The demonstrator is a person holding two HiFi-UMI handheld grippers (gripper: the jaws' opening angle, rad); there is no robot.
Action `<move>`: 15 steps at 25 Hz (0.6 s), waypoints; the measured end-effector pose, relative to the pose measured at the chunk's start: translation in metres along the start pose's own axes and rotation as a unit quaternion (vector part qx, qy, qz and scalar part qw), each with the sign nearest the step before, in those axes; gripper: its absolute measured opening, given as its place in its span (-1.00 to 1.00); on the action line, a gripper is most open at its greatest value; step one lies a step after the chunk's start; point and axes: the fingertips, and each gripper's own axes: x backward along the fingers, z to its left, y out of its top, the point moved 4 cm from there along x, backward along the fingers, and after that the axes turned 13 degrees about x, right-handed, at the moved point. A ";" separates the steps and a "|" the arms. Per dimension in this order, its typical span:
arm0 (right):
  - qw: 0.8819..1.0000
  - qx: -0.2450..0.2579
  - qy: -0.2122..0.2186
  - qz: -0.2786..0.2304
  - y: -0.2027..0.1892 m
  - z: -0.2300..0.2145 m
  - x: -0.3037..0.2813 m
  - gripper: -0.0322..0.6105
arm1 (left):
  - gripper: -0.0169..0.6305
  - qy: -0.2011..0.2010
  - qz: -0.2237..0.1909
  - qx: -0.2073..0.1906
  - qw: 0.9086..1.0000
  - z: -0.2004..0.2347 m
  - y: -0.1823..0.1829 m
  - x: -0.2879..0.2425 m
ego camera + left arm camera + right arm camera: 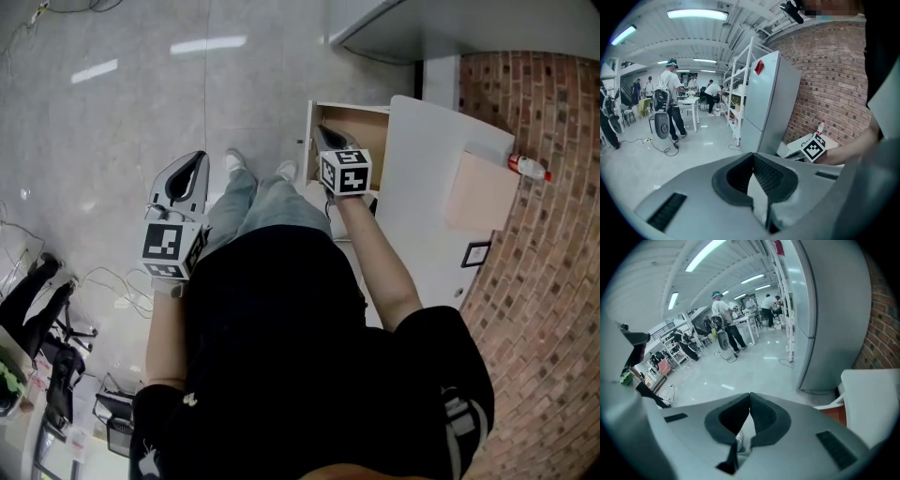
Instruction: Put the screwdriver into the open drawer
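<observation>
Floor (141, 112) on your left is wide open. That's your free swing room, just mind the cables (122, 281) lying off to the left.

Fridge (764, 103) stands ahead, beside the brick wall (834, 84). The white cabinet top (431, 187) is on your right, carrying a tan sheet (480, 192) and a small bottle (528, 167) at the far corner.

Drawer (370, 127) is pulled out from under that top, and its wooden inside shows. The side walls and the top's overhang are the edges to clear, so go in from above and the front.

Right gripper (323, 133) hangs over the drawer mouth with its jaws fully together and nothing between them. Left gripper (199, 157) is out over the floor, well apart from the drawer, also closed up and empty.

Screwdriver: no view shows it. Your right gripper covers part of the drawer, so it may lie in there, but I can't confirm that.

If you need to re-grab it, expect a stiff, light tool with a round handle that rolls and slips. Pinch across the handle near the middle, not on the thin shaft.
</observation>
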 end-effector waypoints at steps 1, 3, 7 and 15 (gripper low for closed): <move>1.000 0.008 -0.001 -0.017 0.014 0.003 0.009 -0.87 | -0.93 -0.006 -0.009 -0.003 1.000 -0.002 0.006 0.001; 0.999 0.026 -0.001 -0.048 0.041 0.011 0.029 -0.87 | -0.93 -0.011 -0.024 -0.007 1.000 -0.005 0.017 0.003; 0.993 0.066 -0.001 -0.098 0.086 0.025 0.069 -0.87 | -0.93 -0.020 -0.052 -0.017 0.998 -0.011 0.042 0.012; 0.973 0.108 -0.011 -0.202 0.158 0.046 0.140 -0.87 | -0.93 -0.044 -0.102 -0.041 0.993 -0.031 0.084 0.034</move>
